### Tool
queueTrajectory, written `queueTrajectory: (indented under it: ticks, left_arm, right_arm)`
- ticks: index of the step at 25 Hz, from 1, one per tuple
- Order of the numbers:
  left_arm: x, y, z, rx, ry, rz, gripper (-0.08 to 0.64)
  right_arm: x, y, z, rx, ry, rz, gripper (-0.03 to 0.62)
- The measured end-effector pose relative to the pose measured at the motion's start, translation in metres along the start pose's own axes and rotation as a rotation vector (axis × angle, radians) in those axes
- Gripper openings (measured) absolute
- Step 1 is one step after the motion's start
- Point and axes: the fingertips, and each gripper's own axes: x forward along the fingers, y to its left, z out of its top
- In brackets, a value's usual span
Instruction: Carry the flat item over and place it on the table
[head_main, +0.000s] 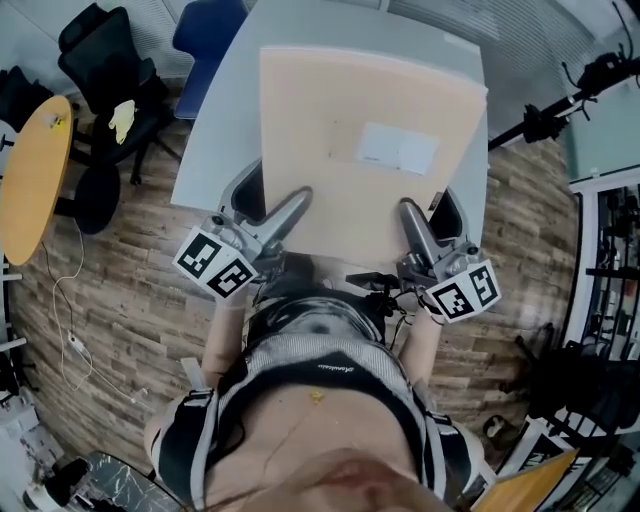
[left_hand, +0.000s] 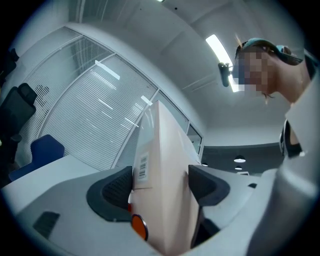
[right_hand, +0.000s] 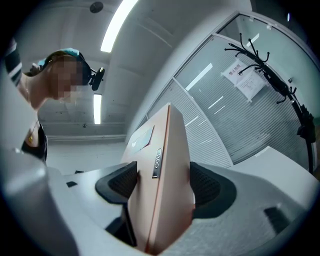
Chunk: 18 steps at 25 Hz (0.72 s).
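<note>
A flat pale-beige box (head_main: 360, 150) with a white label on top is held level over the grey table (head_main: 215, 150) in the head view. My left gripper (head_main: 290, 207) is shut on its near left edge, and my right gripper (head_main: 410, 215) is shut on its near right edge. In the left gripper view the flat box (left_hand: 167, 165) stands edge-on between the dark pads (left_hand: 117, 187), a barcode sticker facing left. The right gripper view shows the flat box (right_hand: 162, 175) clamped the same way between its pads (right_hand: 207, 182).
A black office chair (head_main: 100, 70) and a blue chair (head_main: 205, 40) stand left of the table. A round wooden tabletop (head_main: 35, 170) sits at the far left. A black stand (head_main: 560, 100) reaches in from the right. Wood floor (head_main: 130, 300) surrounds the person.
</note>
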Motion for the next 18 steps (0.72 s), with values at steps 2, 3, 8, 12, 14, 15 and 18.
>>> queueTrajectory:
  ticks: [2, 3, 8, 12, 14, 15, 18]
  left_arm:
    - [0.011, 0.012, 0.005, -0.002, 0.003, -0.019, 0.333]
    - [0.016, 0.018, 0.007, -0.003, 0.004, -0.027, 0.333]
    - [0.042, 0.047, 0.012, -0.01, 0.024, -0.071, 0.333]
    - [0.06, 0.063, 0.01, -0.03, 0.043, -0.107, 0.333]
    - [0.067, 0.072, 0.008, -0.04, 0.054, -0.118, 0.333]
    - [0.07, 0.077, 0.008, -0.043, 0.059, -0.123, 0.333]
    - [0.079, 0.088, 0.007, -0.048, 0.069, -0.136, 0.333]
  right_arm:
    - [0.012, -0.006, 0.002, -0.006, -0.007, -0.017, 0.311]
    - [0.018, -0.009, 0.003, -0.011, -0.01, -0.025, 0.311]
    - [0.043, -0.023, 0.003, -0.028, -0.025, -0.083, 0.311]
    - [0.054, -0.035, 0.001, -0.033, -0.027, -0.127, 0.311]
    - [0.06, -0.04, -0.002, -0.033, -0.023, -0.148, 0.311]
    - [0.064, -0.043, -0.003, -0.033, -0.022, -0.158, 0.311]
    - [0.073, -0.048, -0.006, -0.036, -0.025, -0.184, 0.31]
